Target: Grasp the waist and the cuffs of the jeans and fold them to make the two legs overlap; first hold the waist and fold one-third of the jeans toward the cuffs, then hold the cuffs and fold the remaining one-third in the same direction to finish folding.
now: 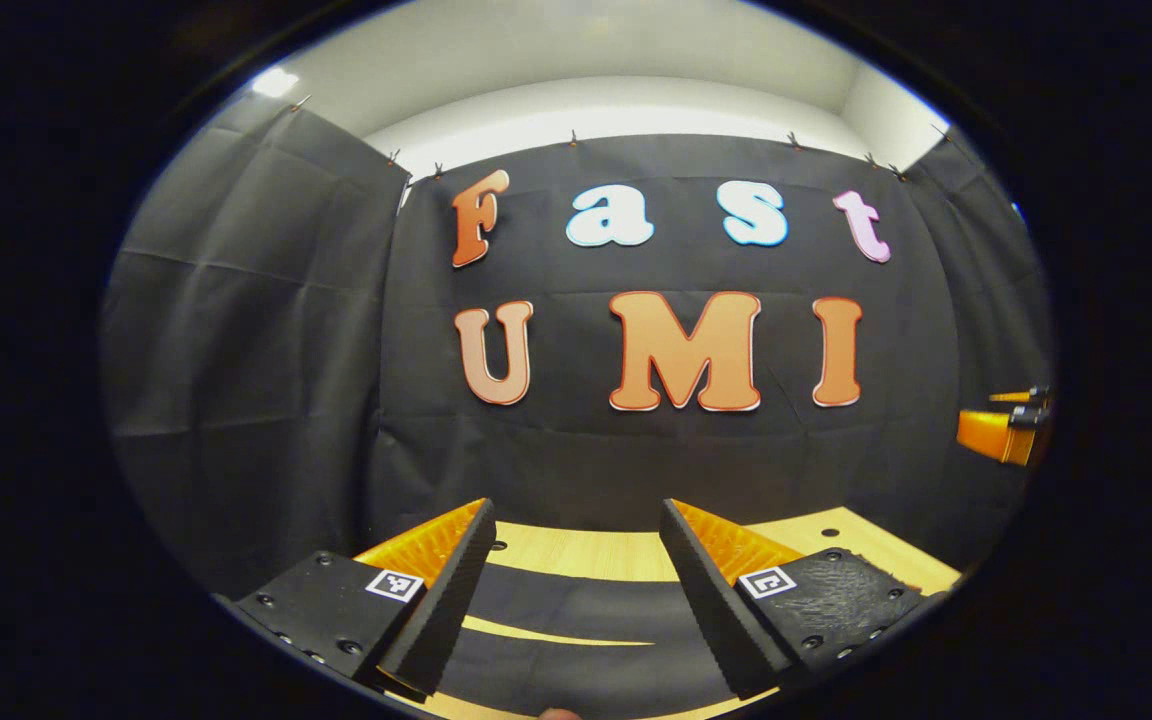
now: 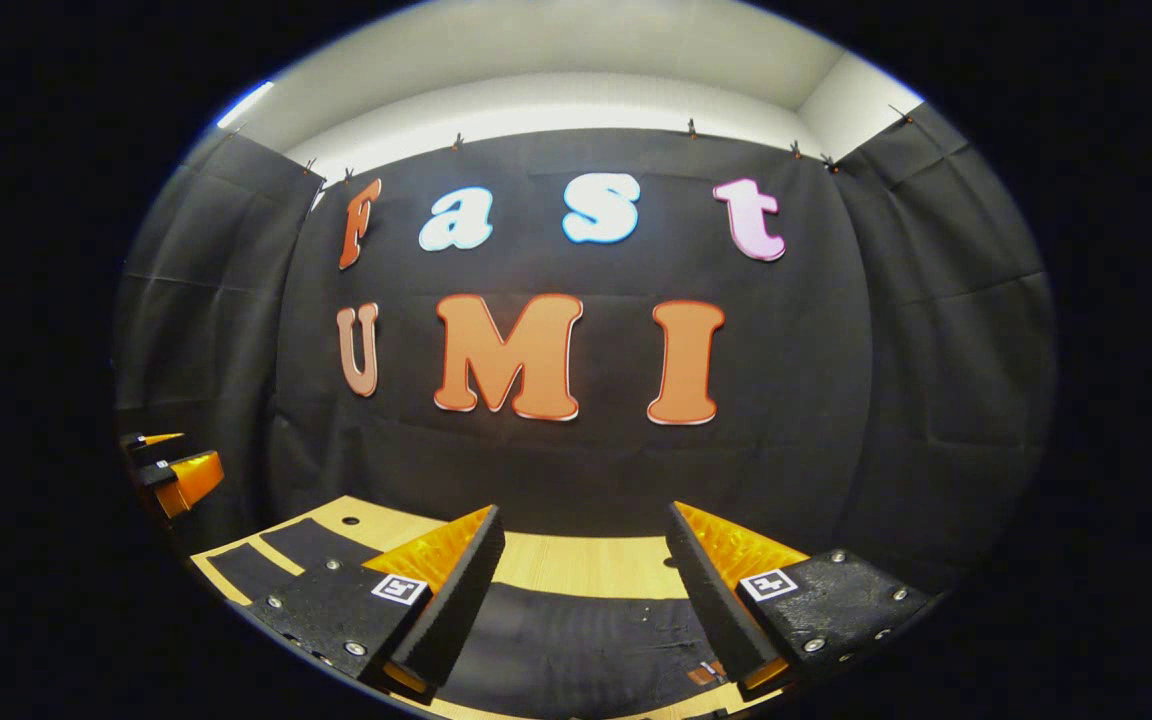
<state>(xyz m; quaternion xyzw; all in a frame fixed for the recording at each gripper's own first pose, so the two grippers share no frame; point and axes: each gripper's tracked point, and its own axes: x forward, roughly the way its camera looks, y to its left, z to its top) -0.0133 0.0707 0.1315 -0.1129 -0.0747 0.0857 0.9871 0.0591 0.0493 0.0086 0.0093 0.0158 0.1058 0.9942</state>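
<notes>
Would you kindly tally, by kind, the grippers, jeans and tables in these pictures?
Grippers: 2, the left gripper and the right gripper, both open above the table.
Jeans: 1, the dark jeans, lying flat.
Tables: 1, the wooden table.
Total: 4

Light wooden table (image 1: 586, 552) runs along the bottom, holes drilled in its top. Dark jeans (image 1: 576, 610) lie flat across it at six o'clock, legs side by side.

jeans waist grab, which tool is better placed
Right, probably. Between the open right tool, the jeans show a tag-like patch, likely the waist. The open left tool looks over the spread legs. Both hover above the table.
</notes>
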